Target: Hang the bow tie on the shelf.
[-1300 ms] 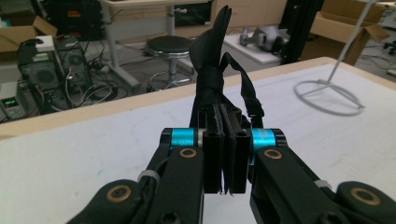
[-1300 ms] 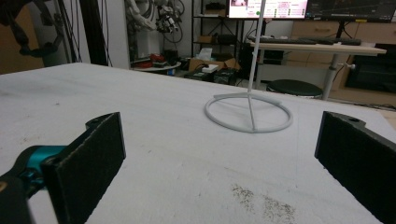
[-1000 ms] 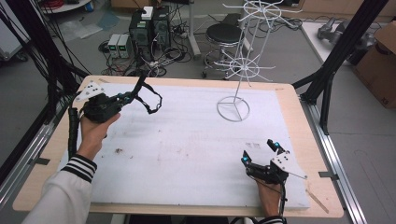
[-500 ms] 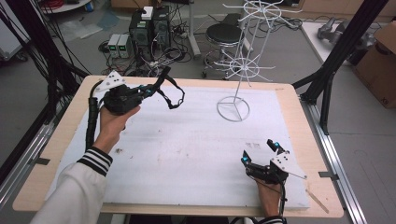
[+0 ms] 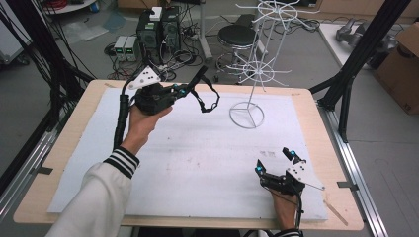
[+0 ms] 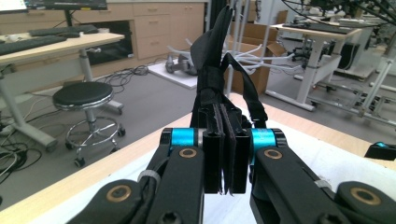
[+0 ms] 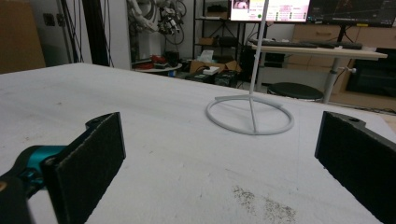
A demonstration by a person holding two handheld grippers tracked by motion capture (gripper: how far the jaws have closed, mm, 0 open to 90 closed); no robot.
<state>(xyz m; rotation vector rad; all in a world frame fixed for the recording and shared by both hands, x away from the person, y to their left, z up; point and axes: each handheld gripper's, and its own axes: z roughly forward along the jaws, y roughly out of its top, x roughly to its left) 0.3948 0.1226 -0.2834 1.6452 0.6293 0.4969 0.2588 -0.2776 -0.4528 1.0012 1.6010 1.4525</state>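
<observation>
Left gripper view: left gripper [image 6: 226, 163] jaws clamped on a black strap [image 6: 219, 70], its loops hanging just beyond the tips. Ahead stands the white wire rack [image 5: 257, 74]. Right gripper [image 5: 277, 163] rests with jaws wide, empty. Risk: dangling loops may snag a lower rack arm and tip it

I carried the left gripper [image 5: 184, 92] with its clamped black strap [image 5: 207, 96] rightward across the table. It ended nearer the white wire rack [image 5: 254, 74].

1 black strap [image 5: 205, 96], 1 white wire rack [image 5: 257, 74], 2 grippers: left [image 5: 184, 90], right [image 5: 274, 162], 1 stool [image 5: 237, 37]
</observation>
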